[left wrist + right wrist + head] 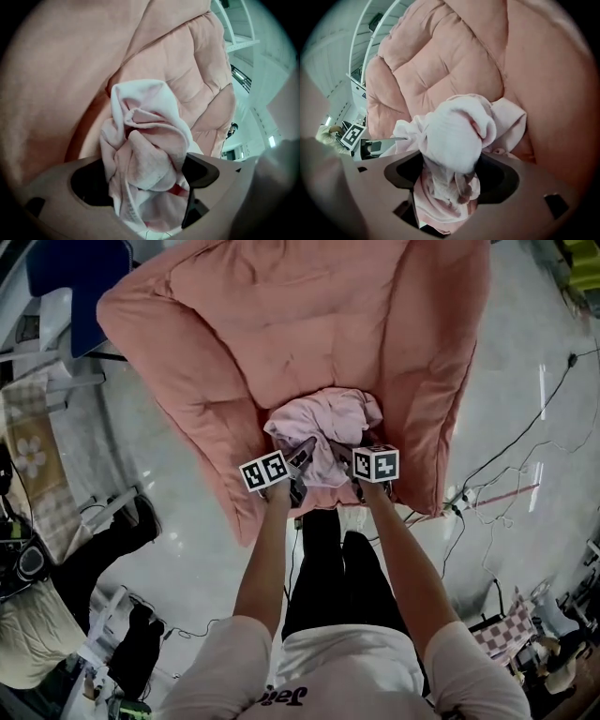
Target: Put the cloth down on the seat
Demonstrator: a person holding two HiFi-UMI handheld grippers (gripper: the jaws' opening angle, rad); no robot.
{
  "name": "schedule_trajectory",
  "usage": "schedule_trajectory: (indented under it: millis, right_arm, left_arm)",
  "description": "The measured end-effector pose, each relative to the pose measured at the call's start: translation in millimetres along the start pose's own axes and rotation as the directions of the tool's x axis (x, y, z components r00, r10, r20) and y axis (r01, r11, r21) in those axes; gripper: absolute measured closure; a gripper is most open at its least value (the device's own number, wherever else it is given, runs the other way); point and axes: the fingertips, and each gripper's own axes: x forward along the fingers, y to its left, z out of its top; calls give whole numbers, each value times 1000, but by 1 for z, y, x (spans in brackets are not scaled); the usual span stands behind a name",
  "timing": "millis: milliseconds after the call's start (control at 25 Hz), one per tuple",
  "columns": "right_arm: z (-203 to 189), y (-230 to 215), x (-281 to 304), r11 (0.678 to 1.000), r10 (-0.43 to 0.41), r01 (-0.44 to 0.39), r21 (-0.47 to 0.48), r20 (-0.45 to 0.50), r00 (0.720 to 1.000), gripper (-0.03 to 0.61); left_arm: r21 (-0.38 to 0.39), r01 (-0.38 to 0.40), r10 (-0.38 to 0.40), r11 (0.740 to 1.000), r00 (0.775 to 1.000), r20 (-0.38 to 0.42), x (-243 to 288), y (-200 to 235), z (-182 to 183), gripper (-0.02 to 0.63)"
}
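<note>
A crumpled pale pink cloth rests on the front of the seat of a large padded pink chair. My left gripper reaches into the cloth from its left side and my right gripper from its right. In the left gripper view the bunched cloth sits between the wide-spread jaws of the left gripper, with dark gaps beside it. The right gripper view shows the cloth heaped between the wide jaws of the right gripper, loose at both sides. The chair cushion rises behind.
The chair's arms flank the seat on both sides. Cables trail over the grey floor at the right. A blue chair and a floral fabric lie at the left. The person's legs stand at the seat's front edge.
</note>
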Motion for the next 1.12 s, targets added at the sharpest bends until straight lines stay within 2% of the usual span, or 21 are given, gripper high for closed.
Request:
schedule_trajectory:
  millis: [240,400,520,680,880,1120]
  right_arm:
    - [-8,5,-42,1000,-3,3,-8,67,998,241]
    - [-9,20,-76,999,10,-6,-32,126,992,241]
    - [-11,36,-110,998,22,-10,-63,177,984,241]
    - [-2,67,-156,991,52,-16,-132,272,961,241]
    - [5,103,-223,965,53,48,-257,374,926,242]
    - [-3,130,-300,923,90,95,-372,449,889,242]
  left_arm:
    - [-9,-63,63,998,998,28,-39,-7,-18,140]
    - [-6,-79,79,997,993,89,-73,-18,-29,138]
    - [76,-82,70,994,986,149,-101,-43,-41,139]
    - [194,-44,0,980,976,217,-135,-91,-48,140]
    - [338,-48,-52,940,958,282,-179,-156,-62,140]
    - [463,-47,-134,885,927,350,-223,-228,-82,141]
